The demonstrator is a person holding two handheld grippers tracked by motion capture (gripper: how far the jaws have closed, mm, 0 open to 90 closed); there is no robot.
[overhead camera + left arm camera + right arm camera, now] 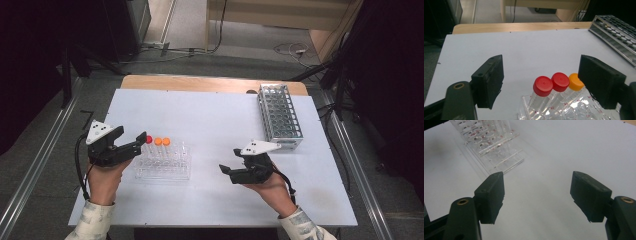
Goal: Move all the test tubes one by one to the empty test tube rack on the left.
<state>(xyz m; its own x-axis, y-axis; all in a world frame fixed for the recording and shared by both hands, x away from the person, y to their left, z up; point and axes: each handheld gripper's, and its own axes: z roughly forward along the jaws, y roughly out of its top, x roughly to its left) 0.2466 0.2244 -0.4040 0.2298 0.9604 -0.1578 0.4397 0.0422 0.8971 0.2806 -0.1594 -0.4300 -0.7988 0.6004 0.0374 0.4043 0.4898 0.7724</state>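
A clear acrylic tube rack (162,164) (491,142) stands left of the table's middle. In its back row are capped tubes: in the high view a red cap (149,139) and two orange caps (162,141) show. In the left gripper view I see two red caps (551,83) and one orange cap (575,85). My left gripper (131,135) (541,61) hangs at the rack's left end, open, with the caps low between its jaws and neither pad touching them. My right gripper (231,160) (537,177) stands open and empty right of the rack, pointing towards it.
A metal wire tube rack (280,117) (616,32) lies at the back right of the white table top (210,115). A wooden edge (210,82) runs along the far side. Aluminium rails flank the table, and cables lie on the floor beyond.
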